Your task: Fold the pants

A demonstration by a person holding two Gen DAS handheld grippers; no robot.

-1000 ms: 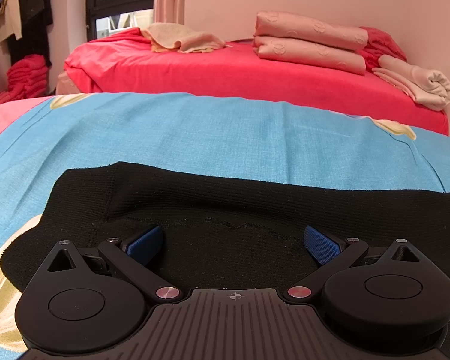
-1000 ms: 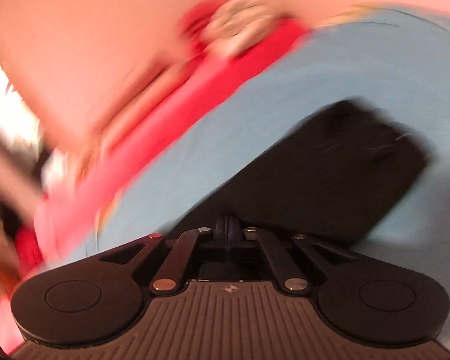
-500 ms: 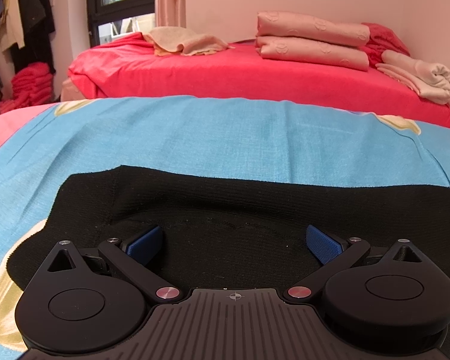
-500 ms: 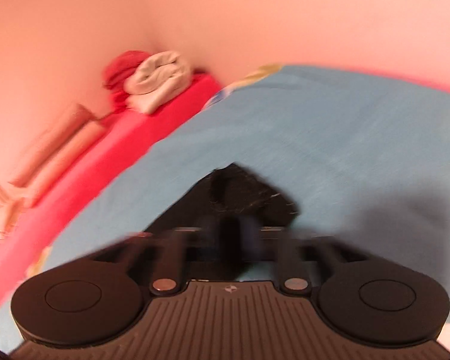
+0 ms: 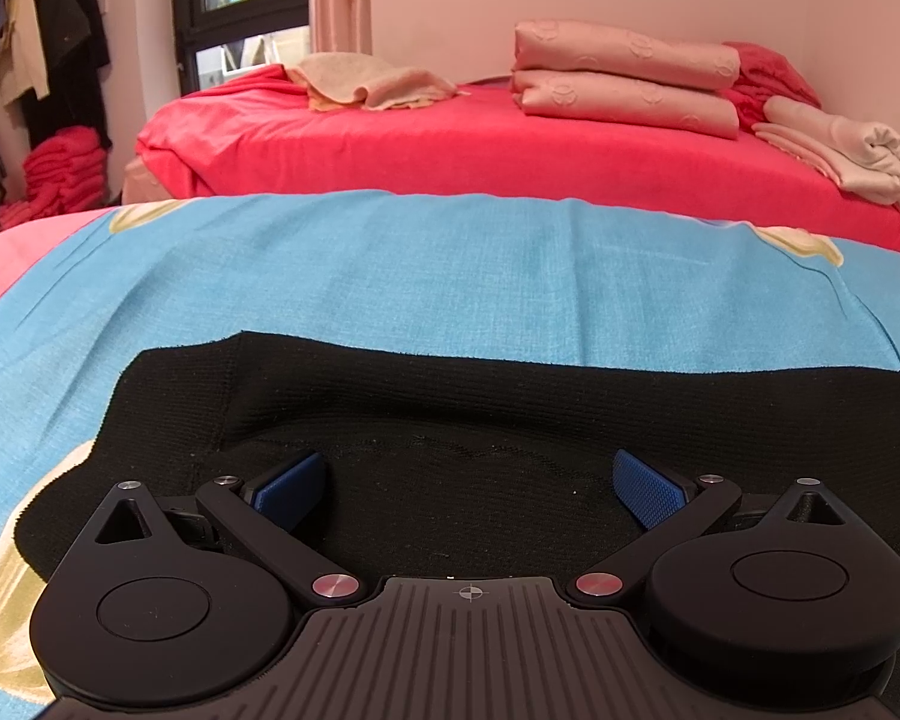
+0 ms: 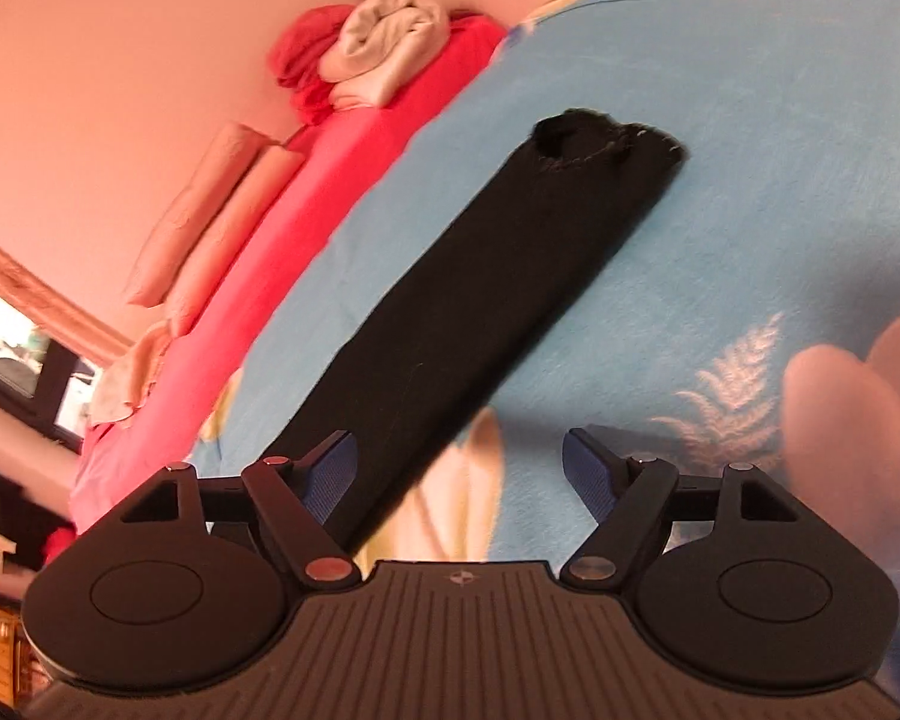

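The black pants (image 5: 510,420) lie flat on a blue bedsheet (image 5: 450,276) with a flower print, stretched out as one long narrow strip; in the right wrist view the leg (image 6: 480,300) runs away from the camera to its open hem. The left gripper (image 5: 468,486) hovers over the wide end of the pants, its blue pads (image 5: 648,492) spread well apart with nothing pressed between them. The right gripper (image 6: 459,468) has just been opening; its jaws stand apart above the leg's near edge, gripping nothing. Behind is a red bed (image 5: 480,144) with folded pink blankets (image 5: 624,78)
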